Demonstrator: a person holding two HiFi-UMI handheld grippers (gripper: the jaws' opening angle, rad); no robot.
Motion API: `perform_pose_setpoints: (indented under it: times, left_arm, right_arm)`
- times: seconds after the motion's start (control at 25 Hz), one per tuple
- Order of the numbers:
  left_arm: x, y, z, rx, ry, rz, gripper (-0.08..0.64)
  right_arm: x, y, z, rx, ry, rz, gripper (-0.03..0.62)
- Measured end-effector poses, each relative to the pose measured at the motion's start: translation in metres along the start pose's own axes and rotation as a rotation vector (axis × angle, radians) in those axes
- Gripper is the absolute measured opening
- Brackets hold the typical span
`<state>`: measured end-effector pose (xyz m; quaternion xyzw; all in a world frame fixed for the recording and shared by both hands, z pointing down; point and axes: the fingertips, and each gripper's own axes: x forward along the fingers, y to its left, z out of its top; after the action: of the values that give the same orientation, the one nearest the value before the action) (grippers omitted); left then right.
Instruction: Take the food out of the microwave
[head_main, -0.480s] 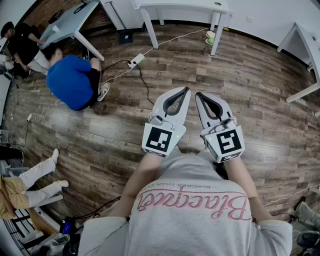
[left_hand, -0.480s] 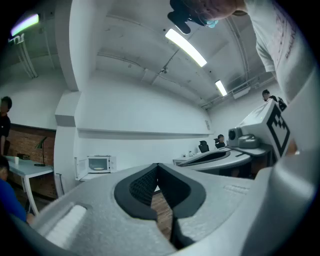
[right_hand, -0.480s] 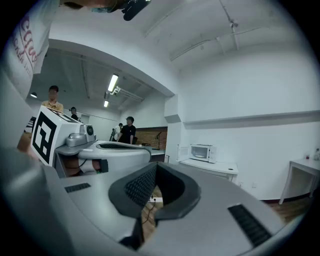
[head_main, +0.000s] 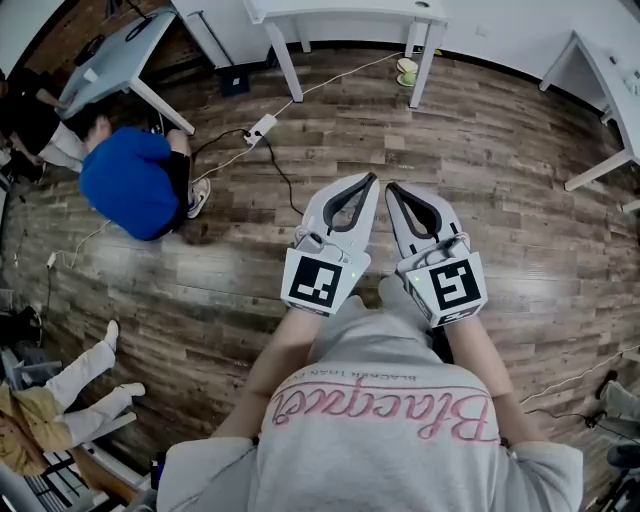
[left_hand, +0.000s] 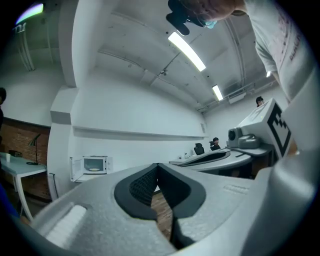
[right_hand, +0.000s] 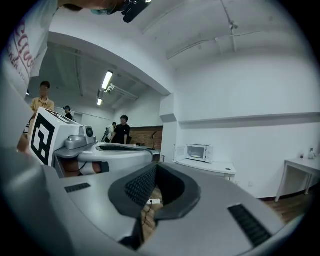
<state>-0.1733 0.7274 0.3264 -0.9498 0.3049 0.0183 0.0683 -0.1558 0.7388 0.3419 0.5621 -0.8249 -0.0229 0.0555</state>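
Left gripper (head_main: 371, 180) and right gripper (head_main: 391, 187) were closed, holding nothing; microwave (right_hand: 199, 152) stood well off, so floor cable (head_main: 285, 176) risked tripping.

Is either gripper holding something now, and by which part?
Nothing is held. The left gripper and the right gripper both have jaws together with nothing between them; the microwave stands far across the room.

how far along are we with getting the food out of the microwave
Nothing looks done yet. In hand: nothing, since the left hand-held gripper and right hand-held gripper are both shut and empty. The microwave stands far across the room; reaching it and emptying it are left.
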Motion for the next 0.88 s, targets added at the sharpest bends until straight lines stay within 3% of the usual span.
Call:
perform_pose_setpoints:
  times: [0.4,0.88]
  left_arm:
    - [0.051,0.042,-0.012,-0.012,0.006,0.049,0.005]
    - [0.164,0.087,-0.012,-0.008,0.023,0.097,0.005]
  right_arm:
    - [0.05,-0.043,-0.007,-0.005,0.0,0.024,0.009]
    - [0.124,-0.14,0.001,0.01,-0.006,0.082,0.009]
